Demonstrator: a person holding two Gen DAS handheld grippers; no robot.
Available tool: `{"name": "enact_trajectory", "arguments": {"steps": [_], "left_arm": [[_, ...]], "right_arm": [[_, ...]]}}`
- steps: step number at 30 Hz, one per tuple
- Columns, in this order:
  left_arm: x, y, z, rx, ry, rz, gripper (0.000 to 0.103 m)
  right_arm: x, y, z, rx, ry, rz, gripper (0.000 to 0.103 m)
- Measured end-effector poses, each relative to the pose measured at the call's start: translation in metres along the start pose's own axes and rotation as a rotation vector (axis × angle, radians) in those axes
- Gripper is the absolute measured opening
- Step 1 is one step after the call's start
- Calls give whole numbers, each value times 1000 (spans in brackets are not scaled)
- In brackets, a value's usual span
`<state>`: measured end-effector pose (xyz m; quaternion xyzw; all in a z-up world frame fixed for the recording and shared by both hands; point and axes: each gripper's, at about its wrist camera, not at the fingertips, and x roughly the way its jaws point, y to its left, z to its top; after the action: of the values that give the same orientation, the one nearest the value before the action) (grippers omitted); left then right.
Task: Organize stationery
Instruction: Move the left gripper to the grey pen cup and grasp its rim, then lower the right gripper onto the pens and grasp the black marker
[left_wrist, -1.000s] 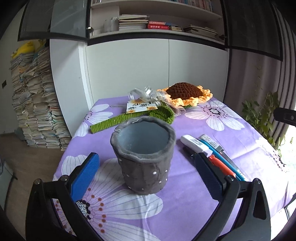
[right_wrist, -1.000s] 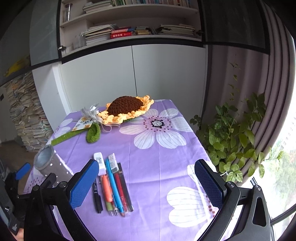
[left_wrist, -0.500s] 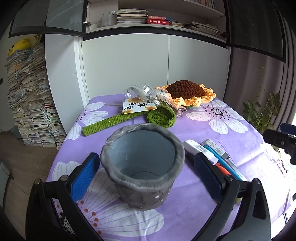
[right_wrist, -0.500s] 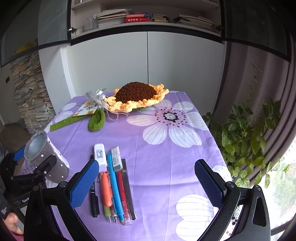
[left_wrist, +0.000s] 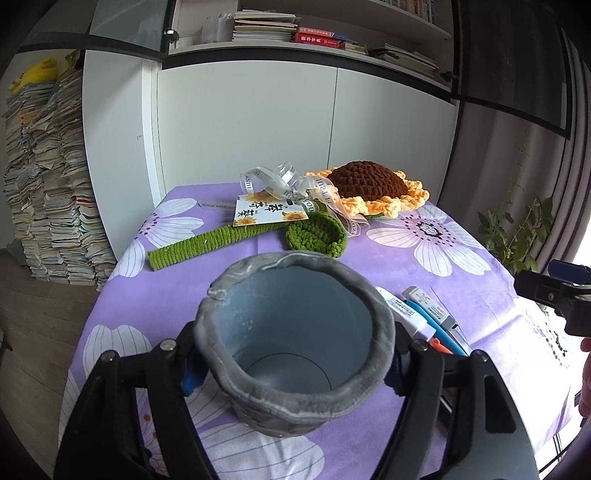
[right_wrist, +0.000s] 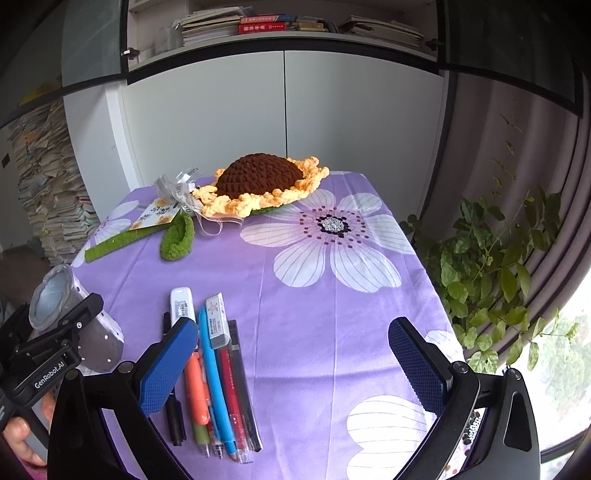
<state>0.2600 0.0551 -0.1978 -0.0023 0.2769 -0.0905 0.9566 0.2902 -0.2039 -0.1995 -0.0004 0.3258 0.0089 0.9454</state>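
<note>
The left gripper is clamped on the grey cup, one blue pad pressed to each side of its soft wall. The cup fills the middle of the left wrist view, mouth open toward the camera, so both pads are mostly hidden behind its rim and its base is cut off by the gripper frame. Whether the cup stands on the purple cloth or is lifted just off it cannot be told. In the right wrist view the cup sits at the far left edge, tilted, half covered by the left gripper's black body.

The right gripper is spread wide and holds nothing. Its left finger overlaps the near ends of the pens, which lie side by side on the cloth just right of the cup; contact cannot be judged. In the left wrist view most of the pens are hidden behind the cup. A crochet sunflower lies at the far end of the table.
</note>
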Motion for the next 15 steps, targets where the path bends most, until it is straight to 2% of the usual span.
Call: {"name": "enact_trajectory", "arguments": {"steps": [4, 15], "left_arm": [[-4, -2, -4, 32, -3, 5, 71], [-16, -8, -8, 93, -4, -63, 72]], "right_arm": [[5, 6, -2, -17, 16, 6, 103], [8, 10, -8, -40, 47, 14, 103]]}}
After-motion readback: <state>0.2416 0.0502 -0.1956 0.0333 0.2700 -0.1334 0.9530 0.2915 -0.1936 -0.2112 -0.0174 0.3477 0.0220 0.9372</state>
